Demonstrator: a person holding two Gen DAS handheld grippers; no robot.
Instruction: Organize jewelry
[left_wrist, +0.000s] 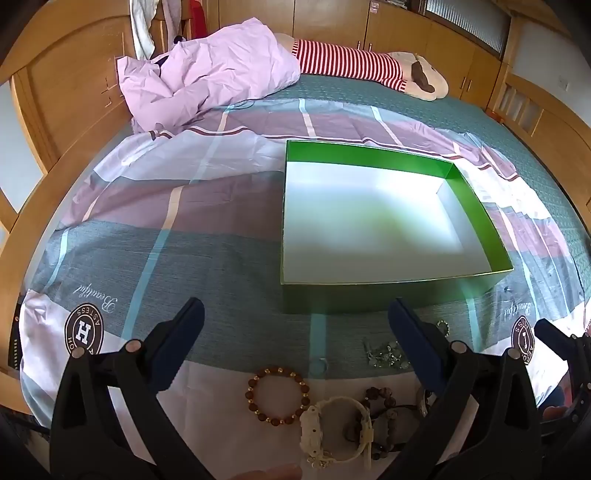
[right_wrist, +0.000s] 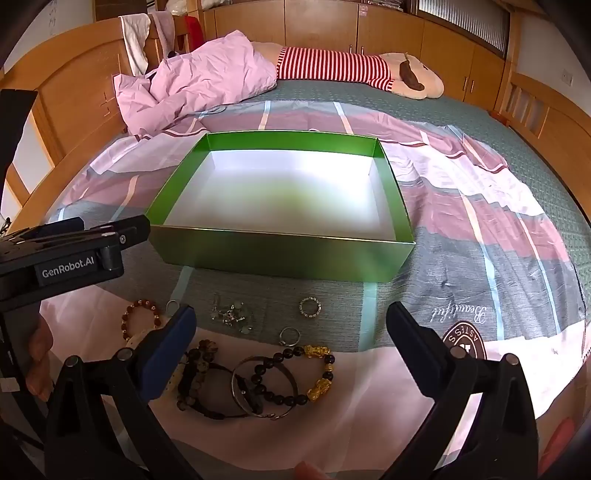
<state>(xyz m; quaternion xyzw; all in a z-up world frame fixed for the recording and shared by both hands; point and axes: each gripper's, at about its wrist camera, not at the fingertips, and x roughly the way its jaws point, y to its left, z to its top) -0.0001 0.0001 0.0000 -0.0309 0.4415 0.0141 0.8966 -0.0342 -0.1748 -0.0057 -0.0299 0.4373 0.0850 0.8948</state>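
An empty green box with a white floor lies open on the bedspread. Jewelry is spread in front of it: a brown bead bracelet, a white watch, a dark bead bracelet with gold charms, a metal bangle, two rings and a small glass-bead cluster. My left gripper hangs open above the brown bracelet and watch. My right gripper stands open over the gold-charm bracelet. Neither holds anything.
The bedspread covers a bed with a wooden headboard. A crumpled pink quilt and a striped plush toy lie at the back. The left gripper body shows at the left of the right wrist view.
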